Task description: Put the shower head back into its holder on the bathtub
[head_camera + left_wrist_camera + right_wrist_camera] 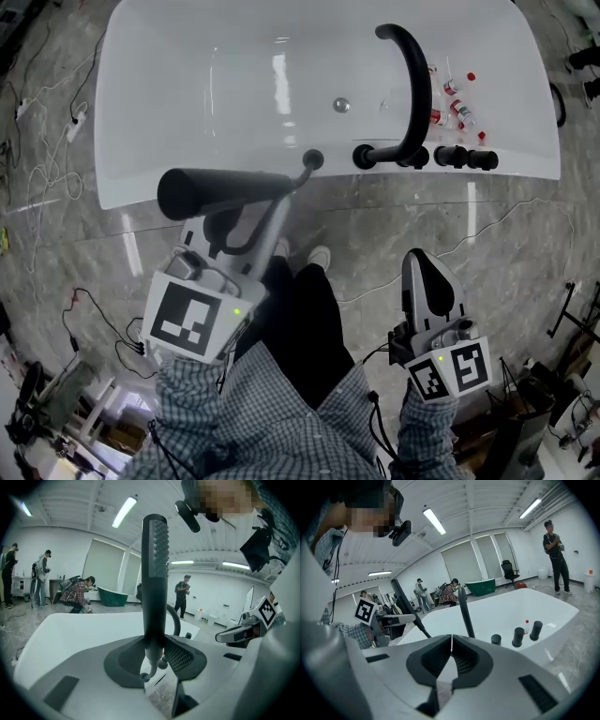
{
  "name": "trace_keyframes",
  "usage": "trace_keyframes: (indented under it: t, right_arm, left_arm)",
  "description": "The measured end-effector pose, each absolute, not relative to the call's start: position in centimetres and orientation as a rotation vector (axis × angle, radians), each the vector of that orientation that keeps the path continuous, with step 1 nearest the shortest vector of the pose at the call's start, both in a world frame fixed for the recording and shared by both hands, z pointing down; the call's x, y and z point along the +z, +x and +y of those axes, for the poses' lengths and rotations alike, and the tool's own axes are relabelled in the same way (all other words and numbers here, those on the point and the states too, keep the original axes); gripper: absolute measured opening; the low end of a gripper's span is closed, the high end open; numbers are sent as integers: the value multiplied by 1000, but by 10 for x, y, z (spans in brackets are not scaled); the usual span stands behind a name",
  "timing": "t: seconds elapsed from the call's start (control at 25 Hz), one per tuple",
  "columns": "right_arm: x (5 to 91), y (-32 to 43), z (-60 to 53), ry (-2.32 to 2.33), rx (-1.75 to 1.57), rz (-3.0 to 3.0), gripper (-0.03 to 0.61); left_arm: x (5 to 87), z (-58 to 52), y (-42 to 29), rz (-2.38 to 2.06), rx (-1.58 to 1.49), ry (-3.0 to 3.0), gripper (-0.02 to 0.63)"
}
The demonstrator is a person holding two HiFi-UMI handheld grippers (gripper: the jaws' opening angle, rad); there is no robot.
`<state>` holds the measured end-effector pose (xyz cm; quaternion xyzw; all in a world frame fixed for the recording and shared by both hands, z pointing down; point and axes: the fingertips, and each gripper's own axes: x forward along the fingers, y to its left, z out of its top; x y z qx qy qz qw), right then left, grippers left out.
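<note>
Black shower head [202,192]: I am holding it in the left gripper [242,208], jaws clamped on its stem, just short of the bathtub [187,84] rim.
Right gripper [424,267]: I am keeping it pressed together, empty, well back.
Progress: pickup done; seating in what looks like the holder [312,159] is remaining.

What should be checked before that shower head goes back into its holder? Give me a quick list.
1. Left tongs clamped on the shower head: ok.
2. Right tongs shut, empty, away from the bathtub: ok.
3. Holder on the rim unobstructed: ok.
4. Hose free of kinks: cannot tell.
5. Shower head seated in the holder: not ok.
</note>
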<state>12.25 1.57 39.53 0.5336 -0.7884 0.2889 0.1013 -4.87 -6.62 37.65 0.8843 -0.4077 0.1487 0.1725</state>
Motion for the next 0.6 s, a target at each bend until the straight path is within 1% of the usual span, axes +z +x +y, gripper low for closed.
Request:
trace_keyframes:
  t: [0.6]
  right_arm:
    - [419, 131, 9, 1563, 894, -2315, 18]
  left_arm:
    - [418, -78, -38, -1147, 498, 2483, 129]
